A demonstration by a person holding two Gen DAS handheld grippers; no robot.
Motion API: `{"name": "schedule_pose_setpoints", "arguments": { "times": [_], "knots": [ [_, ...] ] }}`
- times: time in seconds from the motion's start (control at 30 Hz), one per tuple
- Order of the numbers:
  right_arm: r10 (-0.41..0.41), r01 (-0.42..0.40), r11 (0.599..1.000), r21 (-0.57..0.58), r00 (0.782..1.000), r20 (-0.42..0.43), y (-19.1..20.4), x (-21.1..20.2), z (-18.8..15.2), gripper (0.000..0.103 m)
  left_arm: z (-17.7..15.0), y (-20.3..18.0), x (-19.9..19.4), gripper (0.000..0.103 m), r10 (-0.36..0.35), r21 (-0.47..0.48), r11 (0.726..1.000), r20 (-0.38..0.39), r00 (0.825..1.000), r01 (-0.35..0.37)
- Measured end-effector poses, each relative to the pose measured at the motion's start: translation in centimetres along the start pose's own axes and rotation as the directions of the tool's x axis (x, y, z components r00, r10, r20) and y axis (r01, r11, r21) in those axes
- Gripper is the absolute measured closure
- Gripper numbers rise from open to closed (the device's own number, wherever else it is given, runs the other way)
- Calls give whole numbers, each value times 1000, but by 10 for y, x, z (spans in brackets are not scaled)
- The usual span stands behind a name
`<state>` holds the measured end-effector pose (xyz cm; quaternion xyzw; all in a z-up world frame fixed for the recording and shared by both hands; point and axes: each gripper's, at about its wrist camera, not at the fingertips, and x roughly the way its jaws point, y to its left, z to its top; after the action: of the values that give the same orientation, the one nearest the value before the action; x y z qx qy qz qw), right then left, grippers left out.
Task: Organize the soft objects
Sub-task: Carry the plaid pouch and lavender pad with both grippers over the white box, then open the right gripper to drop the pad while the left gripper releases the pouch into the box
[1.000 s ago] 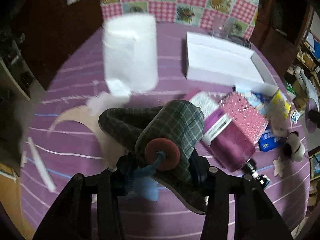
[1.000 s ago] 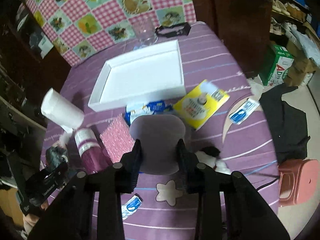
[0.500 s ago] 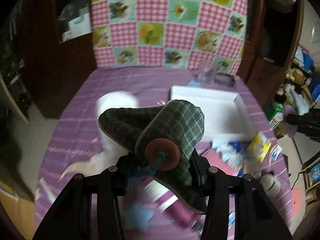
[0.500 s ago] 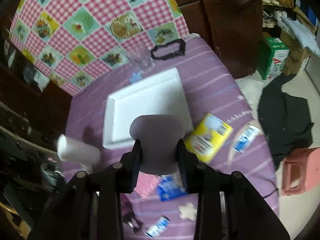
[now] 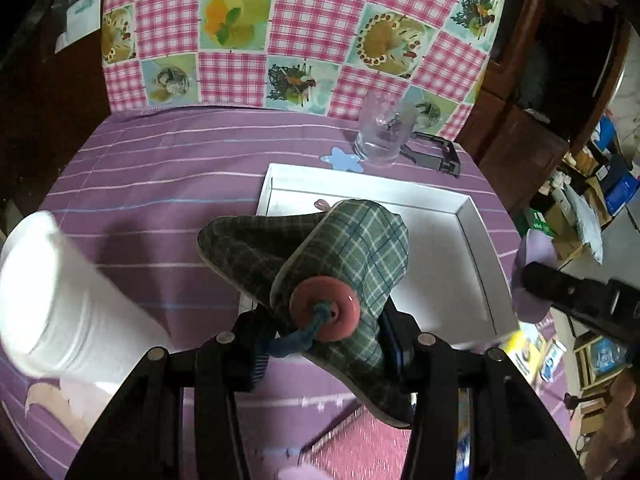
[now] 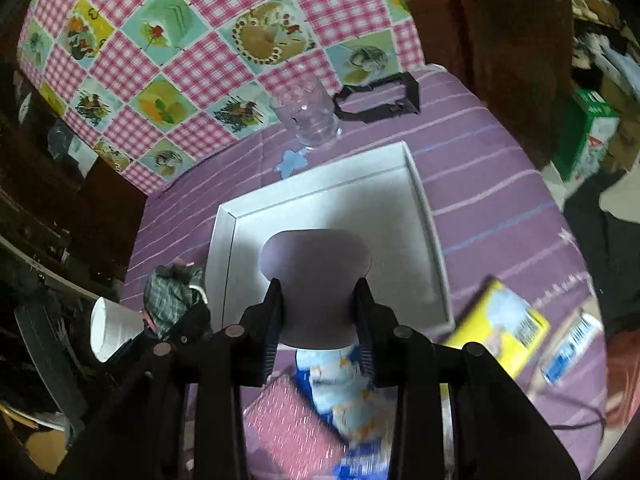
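My left gripper is shut on a green plaid fabric pouch with a red button and a blue cord. The pouch hangs over the near left corner of the white tray. My right gripper is shut on a rounded lilac soft pad, held above the tray's floor. The right wrist view shows the left gripper and the plaid pouch just left of the tray. The left wrist view shows the right gripper and the lilac pad at the tray's right side.
A white paper roll lies left of the tray. Behind the tray stand a clear glass, a blue star shape and a black strap frame. A yellow packet, a blue-white packet and a pink glitter pad lie in front.
Both grippers have moved forward over the purple table to the white tray, each keeping its hold. The clutter of packets has dropped to the bottom of both views.
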<state>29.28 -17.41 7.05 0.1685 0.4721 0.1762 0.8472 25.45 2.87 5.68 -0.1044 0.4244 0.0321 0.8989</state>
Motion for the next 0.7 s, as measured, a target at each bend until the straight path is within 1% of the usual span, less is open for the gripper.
{"name": "schedule_pose_setpoints", "arguments": {
  "times": [0.07, 0.1, 0.13, 0.17, 0.2, 0.23, 0.27, 0.3, 0.33, 0.37, 0.4, 0.47, 0.5, 0.6, 0.63, 0.7],
  "knots": [
    [18, -18, 1000, -17, 999, 31, -3, 10, 1, 66, -2, 0, 9, 57, 31, -6, 1000, 49, 998, -31],
    [21, -19, 999, -30, 998, 57, -5, 16, 1, 66, -2, 1, 12, 57, 36, -8, 999, 55, 998, -36],
    [3, 1, 999, -54, 997, 73, -6, 23, -1, 66, -3, 3, 20, 57, 45, -1, 999, 41, 998, -45],
    [-22, 27, 997, -74, 997, 71, -5, 28, -2, 66, -5, 6, 29, 57, 59, 0, 998, 5, 998, -59],
    [-67, 72, 992, -101, 996, 55, -5, 38, -4, 66, -5, 8, 34, 57, 67, -6, 998, -14, 998, -67],
    [-86, 90, 989, -118, 996, 39, -4, 44, -5, 66, -6, 12, 39, 57, 81, -16, 997, -44, 996, -82],
    [-99, 100, 986, -136, 995, 18, -4, 49, -6, 66, -7, 14, 44, 60, 85, -17, 996, -77, 993, -86],
    [-103, 99, 984, -150, 995, -13, -4, 54, -7, 66, -8, 15, 45, 63, 54, -23, 998, -89, 995, -57],
    [-99, 91, 984, -155, 994, -41, -4, 58, -9, 66, -8, 16, 44, 63, 41, -28, 999, -104, 994, -44],
    [-99, 89, 984, -155, 994, -56, -5, 60, -9, 65, -8, 15, 43, 63, 55, -18, 998, -119, 991, -57],
    [-113, 98, 982, -162, 990, -84, -4, 64, -11, 65, -9, 14, 42, 63, 70, -5, 997, -125, 990, -71],
    [-180, 148, 970, -195, 971, -155, -3, 75, -15, 64, -12, 10, 40, 63, 101, 29, 995, -141, 985, -98],
    [-206, 169, 964, -205, 962, -176, -4, 80, -18, 63, -12, 10, 39, 63, 110, 37, 994, -150, 983, -106],
    [-242, 194, 947, -255, 954, -174, 0, 84, -22, 58, -14, 11, 37, 63, 134, 31, 991, -185, 974, -131],
    [-241, 190, 947, -259, 954, -180, 0, 84, -23, 54, -14, 11, 36, 63, 141, 30, 990, -194, 971, -138],
    [-234, 181, 951, -251, 952, -198, -1, 83, -25, 51, -14, 11, 35, 63, 148, 30, 989, -204, 968, -145]
  ]
}}
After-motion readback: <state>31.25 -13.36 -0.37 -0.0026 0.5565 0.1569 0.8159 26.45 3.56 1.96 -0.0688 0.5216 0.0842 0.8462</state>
